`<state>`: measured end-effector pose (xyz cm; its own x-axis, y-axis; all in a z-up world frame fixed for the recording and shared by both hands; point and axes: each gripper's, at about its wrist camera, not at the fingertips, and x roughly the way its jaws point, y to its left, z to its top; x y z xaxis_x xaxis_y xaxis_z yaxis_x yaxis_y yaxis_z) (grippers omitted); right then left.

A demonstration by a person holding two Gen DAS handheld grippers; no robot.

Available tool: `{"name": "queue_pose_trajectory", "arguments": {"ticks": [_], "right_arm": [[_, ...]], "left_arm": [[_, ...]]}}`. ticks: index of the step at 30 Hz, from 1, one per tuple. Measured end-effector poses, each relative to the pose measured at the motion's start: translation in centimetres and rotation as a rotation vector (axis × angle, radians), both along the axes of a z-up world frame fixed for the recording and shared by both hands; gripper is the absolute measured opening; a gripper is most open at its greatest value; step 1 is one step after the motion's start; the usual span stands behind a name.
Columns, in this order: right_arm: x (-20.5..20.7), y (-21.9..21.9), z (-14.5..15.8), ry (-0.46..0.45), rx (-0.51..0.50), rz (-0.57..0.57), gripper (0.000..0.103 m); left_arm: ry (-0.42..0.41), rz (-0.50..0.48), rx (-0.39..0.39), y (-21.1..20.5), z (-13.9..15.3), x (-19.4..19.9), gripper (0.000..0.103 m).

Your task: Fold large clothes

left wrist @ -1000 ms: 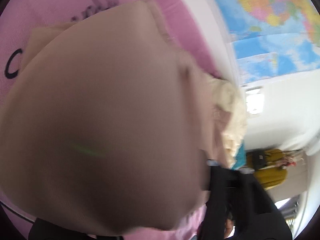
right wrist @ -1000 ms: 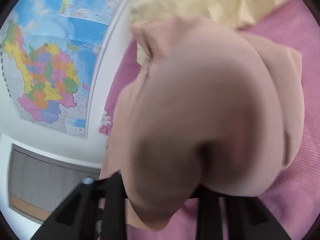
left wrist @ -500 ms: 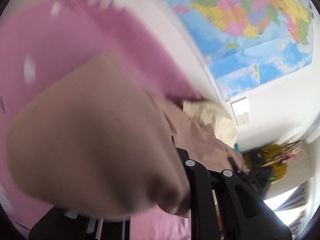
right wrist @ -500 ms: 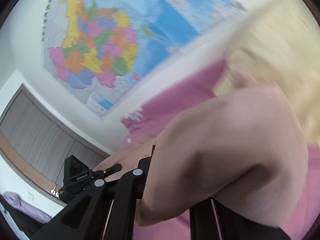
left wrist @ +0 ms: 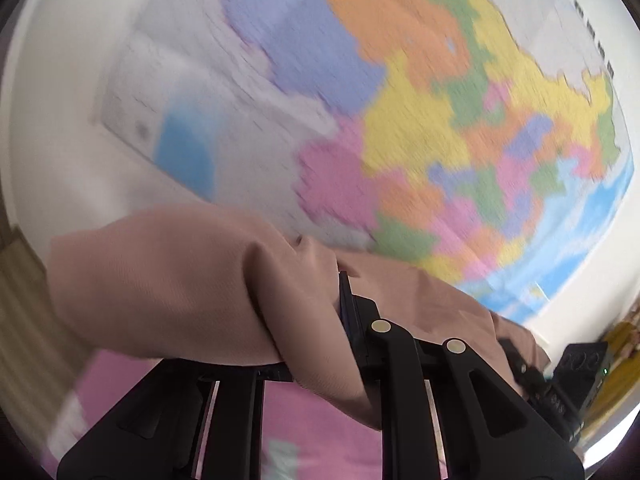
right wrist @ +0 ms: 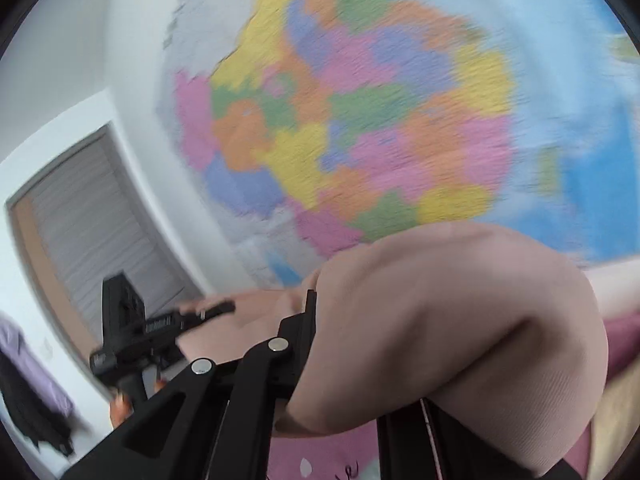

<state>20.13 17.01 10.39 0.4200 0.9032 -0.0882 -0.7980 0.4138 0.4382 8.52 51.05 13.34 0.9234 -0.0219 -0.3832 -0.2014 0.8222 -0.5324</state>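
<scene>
Left gripper (left wrist: 320, 320) and right gripper (right wrist: 344, 340) each clench the beige garment (left wrist: 168, 280)

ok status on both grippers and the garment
Left gripper shut on beige garment. Right gripper shut on it too. Garment lifted, facing wall map. Nothing blocking.

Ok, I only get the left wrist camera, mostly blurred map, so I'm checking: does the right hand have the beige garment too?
Observer: Yes, the right tongs are shut on the beige garment, which is bunched over them.
Operator: What's off to that side?
Observer: A grey slatted door, left of the map.
Operator: Any other clothes?
Observer: A purple cloth hangs at the far left edge.
</scene>
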Motion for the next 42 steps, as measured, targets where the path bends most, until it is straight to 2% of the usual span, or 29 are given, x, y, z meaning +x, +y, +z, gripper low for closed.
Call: {"name": "queue_pose_trajectory", "arguments": {"ticks": [2, 4, 6, 8, 9, 11, 13, 14, 15, 17, 18, 20, 22, 24, 27, 29, 31, 32, 33, 36, 38, 40, 41, 42], "right_arm": [[0.1, 2.6, -2.3, 0.021, -0.038, 0.053, 0.007], [0.5, 6.1, -6.6, 0.078, -0.133, 0.117, 0.007], [0.9, 9.7, -12.0, 0.167, -0.275, 0.178, 0.007], [1.0, 11.6, -16.2, 0.242, -0.368, 0.228, 0.008], [0.7, 12.0, -17.9, 0.266, -0.401, 0.261, 0.011], [0.3, 11.5, -18.7, 0.292, -0.412, 0.281, 0.025], [0.3, 9.8, -18.7, 0.342, -0.396, 0.306, 0.047], [0.2, 8.9, -18.6, 0.349, -0.392, 0.326, 0.054], [0.0, 7.5, -18.2, 0.34, -0.406, 0.329, 0.068], [-0.3, 5.1, -18.0, 0.326, -0.44, 0.309, 0.071], [-0.1, 3.3, -18.0, 0.344, -0.441, 0.308, 0.071], [1.0, 1.1, -18.1, 0.407, -0.382, 0.305, 0.073], [2.8, -1.2, -17.8, 0.463, -0.317, 0.253, 0.079], [4.7, -1.2, -17.8, 0.495, -0.292, 0.217, 0.086], [7.1, 1.3, -18.4, 0.565, -0.271, 0.21, 0.086], [8.2, 4.2, -19.1, 0.586, -0.3, 0.217, 0.082], [8.6, 6.6, -19.7, 0.591, -0.312, 0.239, 0.053], [8.4, 7.3, -19.8, 0.581, -0.317, 0.24, 0.045], [8.2, 8.6, -19.9, 0.554, -0.33, 0.261, 0.031], [7.7, 10.4, -19.2, 0.474, -0.345, 0.236, 0.017], [7.0, 10.7, -16.8, 0.352, -0.297, 0.208, 0.015], [6.0, 11.2, -14.8, 0.239, -0.289, 0.196, 0.014], [5.6, 11.7, -14.3, 0.211, -0.305, 0.201, 0.014], [5.5, 11.4, -14.7, 0.221, -0.323, 0.21, 0.014]], "left_arm": [[0.006, 0.024, 0.019, 2.2, -2.4, -0.6, 0.016], [0.05, 0.056, 0.008, 4.8, -6.5, -1.3, 0.016], [0.177, 0.102, -0.038, 7.3, -12.4, -1.0, 0.016], [0.309, 0.139, -0.079, 9.0, -17.8, -1.1, 0.016], [0.318, 0.144, -0.116, 9.5, -19.6, -1.6, 0.016], [0.301, 0.143, -0.146, 9.9, -20.6, -2.5, 0.019], [0.291, 0.139, -0.168, 10.0, -20.7, -3.0, 0.023], [0.296, 0.139, -0.163, 10.0, -20.6, -3.0, 0.024], [0.305, 0.131, -0.149, 9.8, -20.5, -2.9, 0.028], [0.318, 0.1, -0.132, 9.1, -20.4, -2.8, 0.045], [0.312, 0.086, -0.129, 8.5, -20.3, -2.8, 0.048], [0.309, 0.05, -0.127, 7.5, -20.3, -2.6, 0.06], [0.308, 0.019, -0.142, 7.2, -21.1, -3.0, 0.064], [0.315, -0.003, -0.155, 7.0, -21.9, -2.9, 0.066], [0.332, 0.002, -0.137, 6.4, -22.4, -2.1, 0.066], [0.35, 0.026, -0.123, 6.2, -22.5, -1.8, 0.044], [0.359, 0.046, -0.122, 6.2, -22.7, -1.3, 0.033], [0.362, 0.052, -0.109, 6.2, -22.7, -1.1, 0.03], [0.361, 0.063, -0.092, 6.2, -22.6, -0.9, 0.025], [0.347, 0.087, -0.085, 6.9, -22.0, -0.3, 0.016], [0.332, 0.109, -0.081, 7.8, -21.3, -0.2, 0.014], [0.317, 0.139, -0.037, 8.1, -20.6, -0.1, 0.014], [0.313, 0.157, -0.003, 8.1, -20.4, -0.1, 0.014], [0.319, 0.165, 0.011, 8.2, -20.6, -0.1, 0.014]]}}
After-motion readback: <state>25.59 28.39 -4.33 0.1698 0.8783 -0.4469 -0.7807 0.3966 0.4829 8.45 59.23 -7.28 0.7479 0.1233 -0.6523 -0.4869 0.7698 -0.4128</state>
